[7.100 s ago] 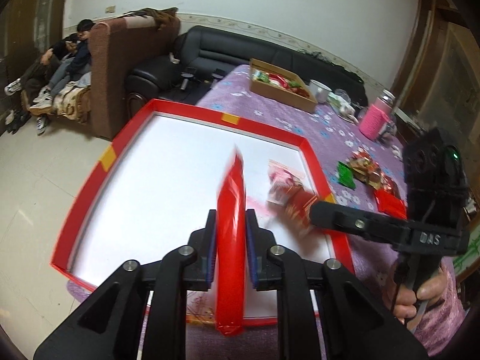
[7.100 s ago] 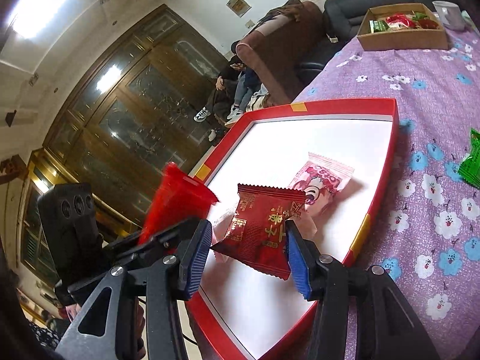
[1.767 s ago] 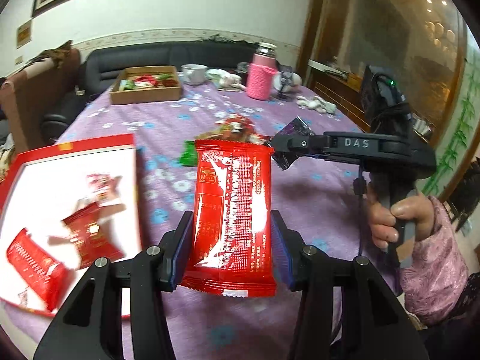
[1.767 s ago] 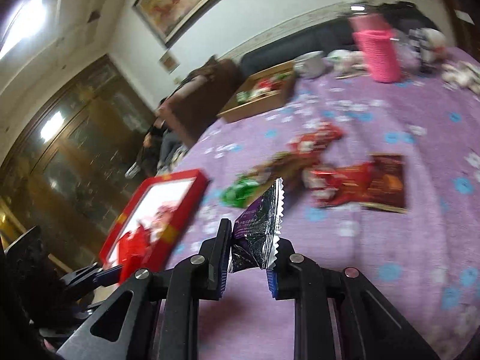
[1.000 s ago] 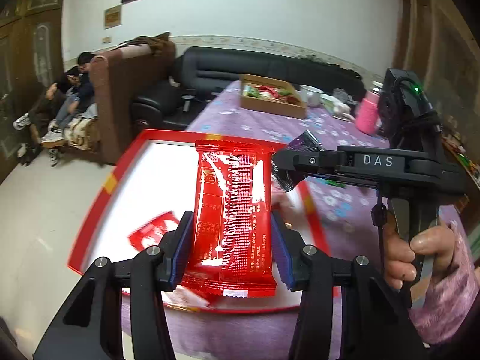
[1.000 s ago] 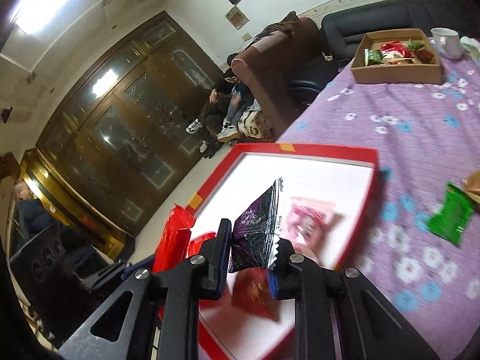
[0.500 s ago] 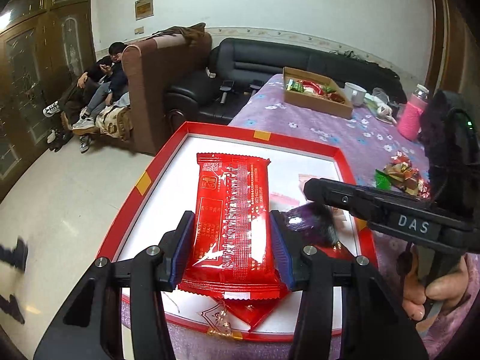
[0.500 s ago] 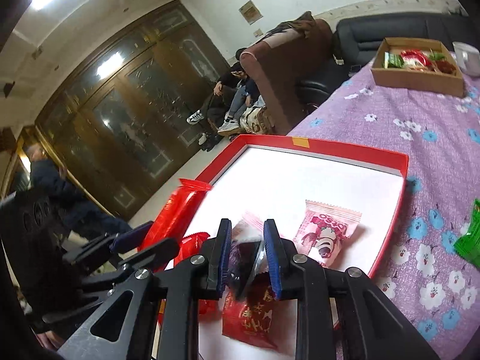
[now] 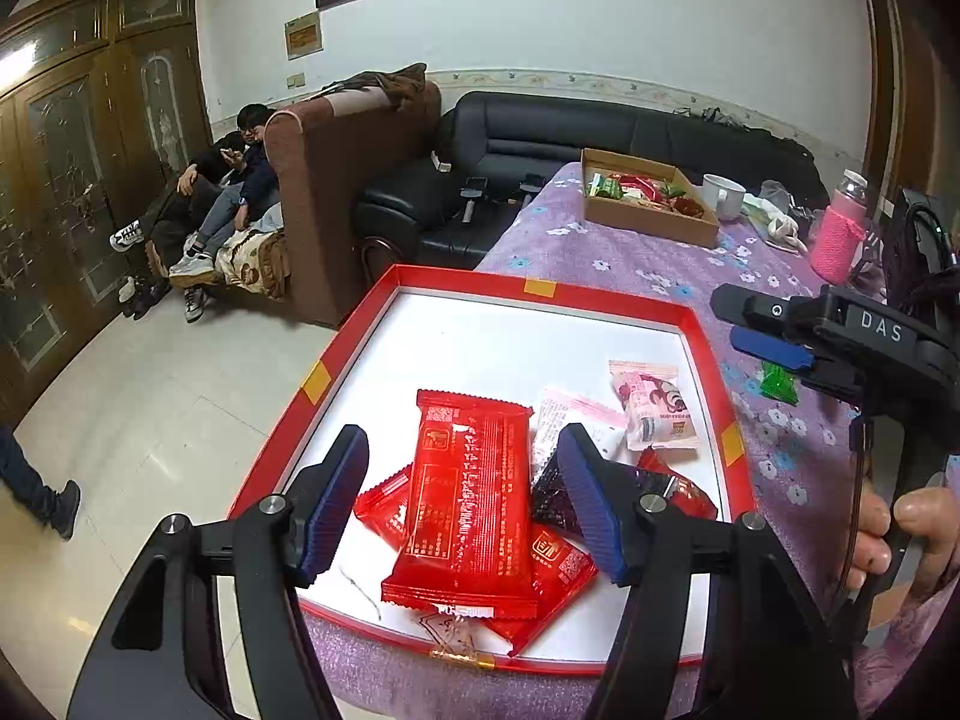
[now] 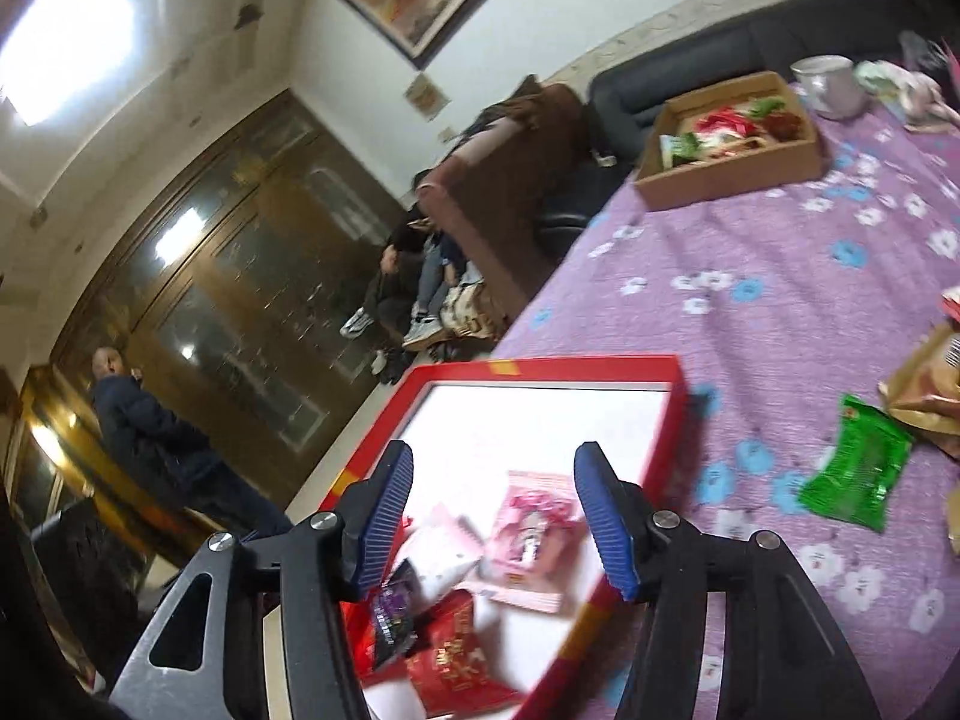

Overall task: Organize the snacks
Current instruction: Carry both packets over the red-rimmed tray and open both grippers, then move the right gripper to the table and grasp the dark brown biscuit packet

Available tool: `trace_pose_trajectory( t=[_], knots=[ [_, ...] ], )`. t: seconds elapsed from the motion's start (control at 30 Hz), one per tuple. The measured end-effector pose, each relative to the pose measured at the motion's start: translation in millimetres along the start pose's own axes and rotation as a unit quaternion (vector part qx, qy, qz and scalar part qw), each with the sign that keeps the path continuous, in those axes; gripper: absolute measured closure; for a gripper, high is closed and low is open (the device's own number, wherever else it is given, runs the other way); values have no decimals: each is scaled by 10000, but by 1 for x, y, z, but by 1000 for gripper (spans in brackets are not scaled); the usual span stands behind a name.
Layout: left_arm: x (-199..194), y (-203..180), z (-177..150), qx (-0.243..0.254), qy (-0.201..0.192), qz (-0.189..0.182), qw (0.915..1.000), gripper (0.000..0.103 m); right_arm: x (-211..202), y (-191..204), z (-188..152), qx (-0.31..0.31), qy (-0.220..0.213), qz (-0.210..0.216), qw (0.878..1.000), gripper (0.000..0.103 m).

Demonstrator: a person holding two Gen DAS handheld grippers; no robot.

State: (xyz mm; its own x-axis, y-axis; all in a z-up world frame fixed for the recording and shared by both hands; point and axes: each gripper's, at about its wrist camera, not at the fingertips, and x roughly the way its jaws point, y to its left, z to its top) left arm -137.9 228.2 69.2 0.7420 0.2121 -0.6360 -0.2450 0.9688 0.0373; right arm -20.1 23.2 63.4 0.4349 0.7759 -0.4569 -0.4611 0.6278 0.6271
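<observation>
The left tool [image 9: 465, 495] is being held above the near end of the red-rimmed tray [image 9: 606, 293], which is lying at the edge of the worktop [image 9: 648, 258] covered with a purple flowered cloth. Its jaws have just been opening and are standing wide; the large red snack packet [image 9: 465, 504] is lying between them, clear of both blue pads, on top of other red packets [image 9: 552, 564] in the tray. A dark purple packet [image 9: 549, 495] is resting just beside it on the right, partly hidden by the right finger. Farther in, a white-and-pink packet [image 9: 570, 420] and a pink packet [image 9: 651, 405] are lying on the tray's white floor.

The right tool [image 10: 492, 516] is being held over the right side of the tray by a hand [image 9: 900, 531] in a pink sleeve. Its jaws have also just been opening and are standing apart, with nothing gripped; in its own view, the purple packet is seen below the left finger, lying among the red packets.

A green packet [image 10: 858, 462] is lying on the cloth to the right of the tray, apart from it. At the far end of the worktop, a cardboard box [image 9: 651, 216] with more snacks, a white mug [image 9: 723, 195] and a pink-sleeved bottle [image 9: 837, 237] are standing.
</observation>
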Motion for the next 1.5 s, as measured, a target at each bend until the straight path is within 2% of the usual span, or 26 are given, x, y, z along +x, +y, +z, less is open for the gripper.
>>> trace_pose_trajectory(
  t=[0.17, 0.27, 0.4, 0.5, 0.67, 0.87, 1.07, 1.2, 1.27, 1.33, 1.43, 1.5],
  knots=[
    [2, -6, 0, 33, 97, -52, 9999, 37, -5, -10, 4, 180, 7, -121, 9998, 45],
    [2, -15, 0, 132, 101, -120, 9998, 30, -15, -18, 9, 264, -81, -132, 9995, 41],
    [4, -36, 0, 362, 149, -304, 9988, 29, -33, -32, 15, 399, -181, -271, 9987, 40],
    [4, -54, 1, 544, 187, -440, 9974, 29, -51, -46, 21, 488, -209, -448, 9976, 40],
    [-3, -88, 5, 847, 170, -701, 9938, 29, -99, -80, 33, 669, -550, -739, 9935, 40],
    [-9, -137, 7, 1457, 200, -1044, 9836, 29, -168, -146, 42, 1401, -970, -944, 9808, 40],
    [-3, -194, 19, 2074, 146, -1428, 9677, 29, -207, -199, 39, 1814, -734, -1460, 9697, 39],
    [11, -223, 23, 2251, 364, -1559, 9611, 29, -211, -223, 31, 2068, -736, -1273, 9673, 39],
    [16, -233, 23, 2202, 554, -1677, 9593, 29, -204, -234, 29, 2163, -589, -1227, 9668, 40],
    [18, -243, 19, 2173, 667, -1872, 9557, 29, -200, -238, 28, 2188, -475, -1310, 9658, 40],
    [19, -256, 13, 2250, 723, -1910, 9527, 29, -198, -241, 27, 2209, -441, -1366, 9647, 40],
    [20, -262, 10, 2275, 773, -1961, 9507, 29, -194, -241, 24, 2145, -346, -1578, 9633, 41]
  ],
)
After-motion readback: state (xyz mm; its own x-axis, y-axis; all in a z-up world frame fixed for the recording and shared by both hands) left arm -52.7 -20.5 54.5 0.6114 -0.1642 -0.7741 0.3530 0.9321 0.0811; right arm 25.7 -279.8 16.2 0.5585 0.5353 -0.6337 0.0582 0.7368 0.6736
